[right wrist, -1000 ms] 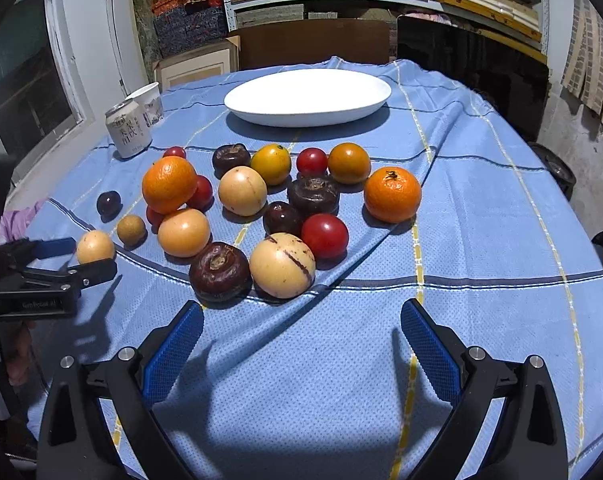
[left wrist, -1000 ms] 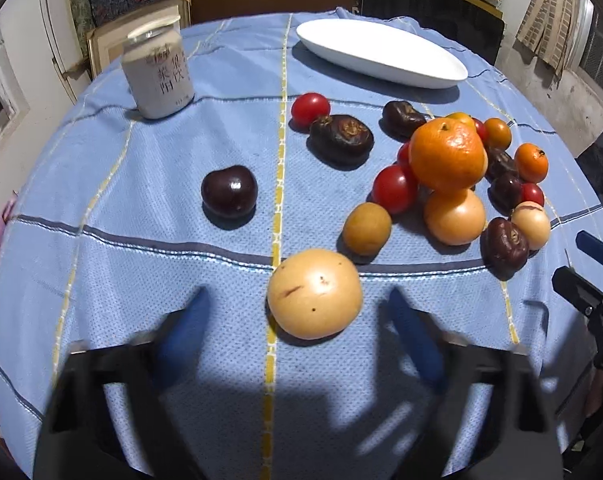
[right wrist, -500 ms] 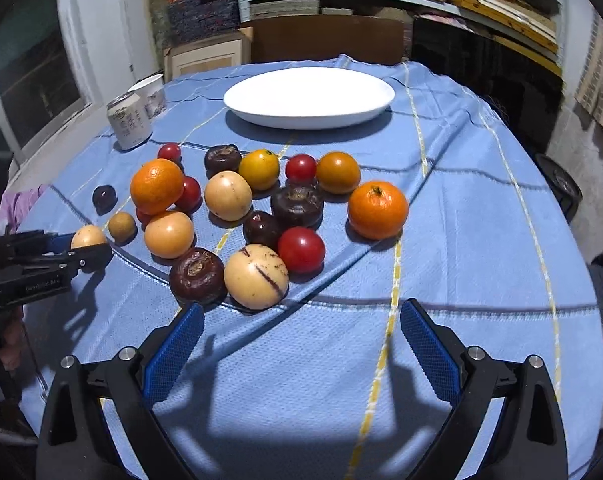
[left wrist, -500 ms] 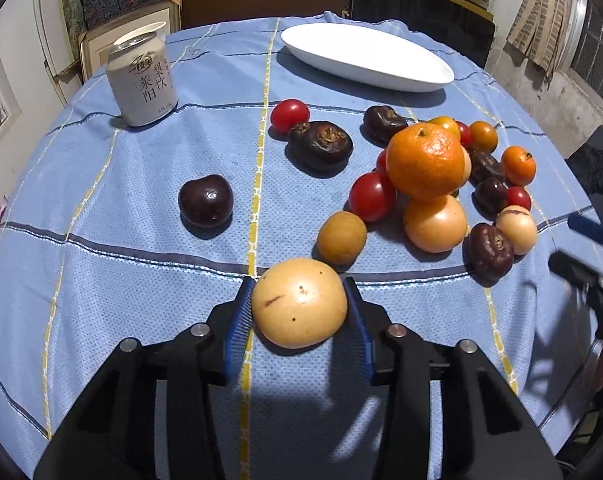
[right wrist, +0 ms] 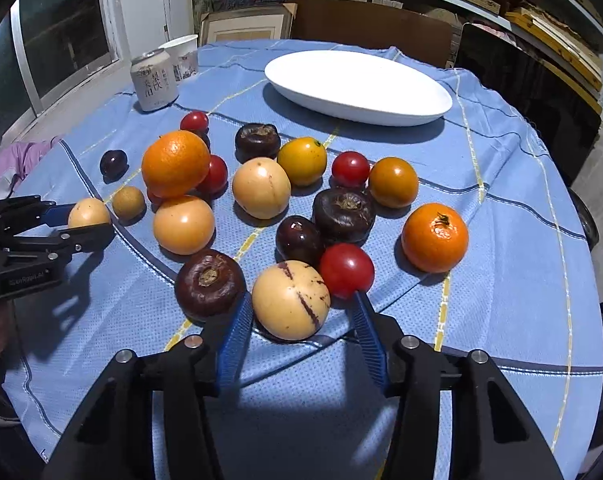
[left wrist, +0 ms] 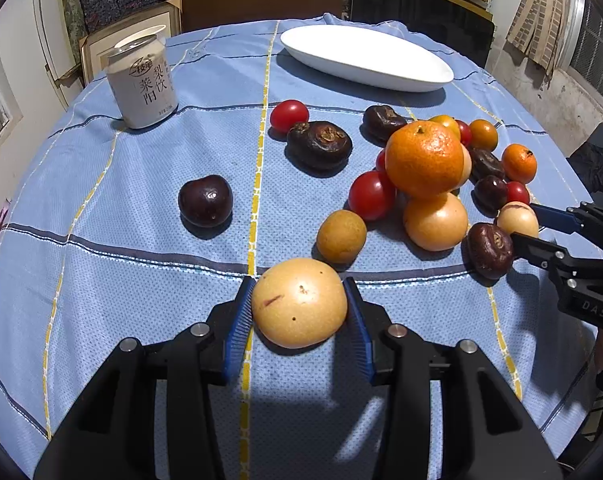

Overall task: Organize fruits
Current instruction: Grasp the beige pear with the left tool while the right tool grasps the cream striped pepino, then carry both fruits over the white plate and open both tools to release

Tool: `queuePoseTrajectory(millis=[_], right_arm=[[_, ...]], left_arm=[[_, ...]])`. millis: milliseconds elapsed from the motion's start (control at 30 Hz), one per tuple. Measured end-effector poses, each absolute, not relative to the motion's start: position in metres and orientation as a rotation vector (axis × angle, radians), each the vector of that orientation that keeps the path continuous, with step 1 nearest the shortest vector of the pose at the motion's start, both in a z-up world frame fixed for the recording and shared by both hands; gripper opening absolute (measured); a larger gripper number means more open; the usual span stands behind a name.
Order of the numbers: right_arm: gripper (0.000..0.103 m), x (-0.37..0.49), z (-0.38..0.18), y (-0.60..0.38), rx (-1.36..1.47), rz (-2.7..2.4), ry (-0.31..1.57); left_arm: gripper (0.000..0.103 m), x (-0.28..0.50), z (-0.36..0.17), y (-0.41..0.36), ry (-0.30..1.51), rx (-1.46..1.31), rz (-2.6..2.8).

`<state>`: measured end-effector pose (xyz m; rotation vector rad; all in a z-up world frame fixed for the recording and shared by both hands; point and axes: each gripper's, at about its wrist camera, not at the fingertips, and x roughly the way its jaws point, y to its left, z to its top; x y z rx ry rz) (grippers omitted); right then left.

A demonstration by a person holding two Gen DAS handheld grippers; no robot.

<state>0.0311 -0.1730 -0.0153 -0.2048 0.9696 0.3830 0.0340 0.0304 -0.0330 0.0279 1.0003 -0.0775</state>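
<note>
1. The left wrist view looks steeply down along its own black, blue-padded left gripper (left wrist: pixel 299 312), close over the blue checked tablecloth (left wrist: pixel 141 208), facing the oval white plate (left wrist: pixel 365 58) at 12 o'clock.
2. The right wrist view sits equally close behind the right gripper (right wrist: pixel 301 316), facing the plate (right wrist: pixel 357 86) at 12 o'clock.
3. Both share the fruit pile, the pale drink can (left wrist: pixel 142 82) (right wrist: pixel 154 85) and each other's gripper: at 3 o'clock and 9 o'clock.
</note>
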Motion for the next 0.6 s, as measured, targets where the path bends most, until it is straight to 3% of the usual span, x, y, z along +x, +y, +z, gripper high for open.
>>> queuePoseTrajectory(millis=[33,333,600], right_arm=[[0.041,0.032,-0.018,-0.171,-0.198,0.401,0.979],[0.040,0.025,-0.010,-0.178,-0.099,0.439,0.967],[0.040,0.030,0.049,-0.204,0.023,0.517,0.860]], left_arm=[[0.043,0.034,-0.033,0.030,0.997,0.029,-0.074],[0.043,0.032,-0.029,0.034,0.998,0.012,-0.099],[0.043,0.045,0.016,0.034,0.941,0.031,-0.168]])
